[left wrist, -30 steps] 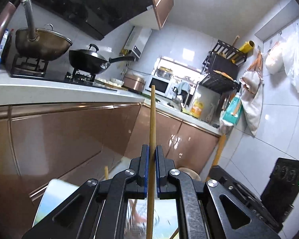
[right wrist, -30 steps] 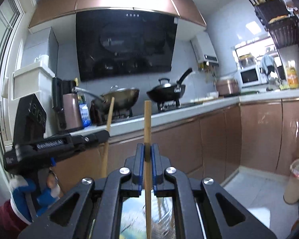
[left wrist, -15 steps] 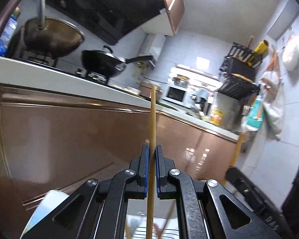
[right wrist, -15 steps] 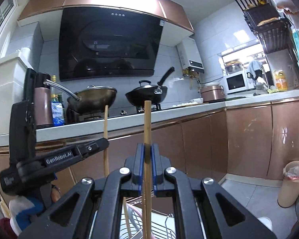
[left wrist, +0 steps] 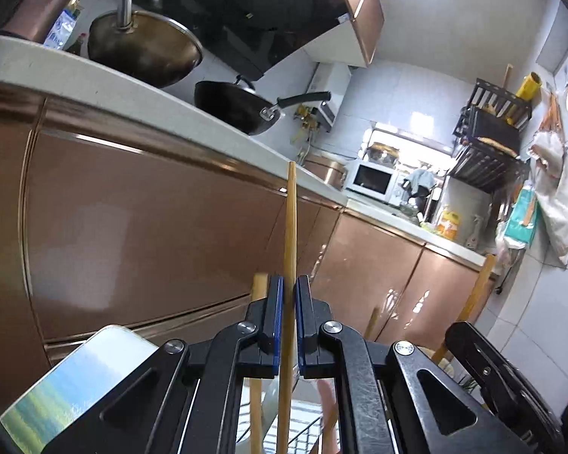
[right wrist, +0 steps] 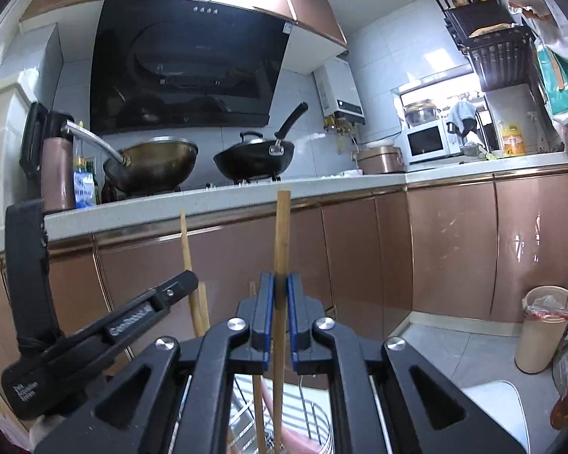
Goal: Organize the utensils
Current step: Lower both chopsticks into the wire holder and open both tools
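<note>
Copper-brown cabinet doors [right wrist: 454,249] are filling the middle of both views, under a pale counter [right wrist: 246,191] that is carrying a brass wok [right wrist: 155,166] and a black pan [right wrist: 255,159] below a dark hood [right wrist: 185,72]. At the far end a microwave [right wrist: 425,142] is sitting on the counter, and a bin [right wrist: 545,329] is standing on the floor at the lower right of my right view.

My left jaws [left wrist: 288,317] are clamping shut on a chopstick [left wrist: 290,227], which is standing upright through them, its top reaching the counter edge in the middle of the frame and its lower end running down past the bottom edge. My right jaws [right wrist: 280,314] are likewise closing tight on a second chopstick [right wrist: 282,234], also upright, centred in that view. In the right view my left gripper is showing at the lower left, with its chopstick rising beside it.

Below both jaws a wire rack [right wrist: 314,416] is showing at the bottom centre, with more chopsticks [right wrist: 200,310] standing in or near it; I cannot tell whether my two sticks are touching it.
</note>
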Tool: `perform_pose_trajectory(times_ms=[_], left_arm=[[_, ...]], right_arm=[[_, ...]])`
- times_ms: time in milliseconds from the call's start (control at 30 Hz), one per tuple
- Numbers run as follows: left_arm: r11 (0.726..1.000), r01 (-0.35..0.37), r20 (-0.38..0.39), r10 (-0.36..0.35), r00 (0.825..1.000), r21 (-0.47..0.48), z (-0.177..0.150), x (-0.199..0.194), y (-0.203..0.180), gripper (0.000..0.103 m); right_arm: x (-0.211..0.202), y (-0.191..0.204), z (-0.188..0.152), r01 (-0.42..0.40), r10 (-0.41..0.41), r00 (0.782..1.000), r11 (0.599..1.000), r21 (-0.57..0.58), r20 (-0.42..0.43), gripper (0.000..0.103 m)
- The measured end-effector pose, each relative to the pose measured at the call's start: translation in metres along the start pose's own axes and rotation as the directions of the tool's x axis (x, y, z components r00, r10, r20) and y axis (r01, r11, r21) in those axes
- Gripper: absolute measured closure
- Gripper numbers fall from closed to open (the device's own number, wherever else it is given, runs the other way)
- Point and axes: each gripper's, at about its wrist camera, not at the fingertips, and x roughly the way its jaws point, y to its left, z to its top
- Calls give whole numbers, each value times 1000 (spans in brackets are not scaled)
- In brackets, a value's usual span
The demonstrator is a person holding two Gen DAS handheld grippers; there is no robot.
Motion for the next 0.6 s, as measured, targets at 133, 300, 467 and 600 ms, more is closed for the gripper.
perform_pose_trajectory(times_ms=[133,300,467,600], left_arm=[[1000,-26,-35,26,999,-4,-13,4,7,97],[999,-39,-55,41,998,27,-25,2,7,97],[998,-57,-83,60,995,38,-26,0,9,76],[997,-61,-107,64,992,36,-21,-5,12,59]], right_arm=[[0,1,-11,6,-6,999,1000,-14,-39,96],[2,4,-24,-2,-2,994,1000,-29,-107,96],[0,3,-30,-1,-3,988,1000,-26,-154,96],[-5,1,-29,-4,2,985,1000,-14,-171,95]])
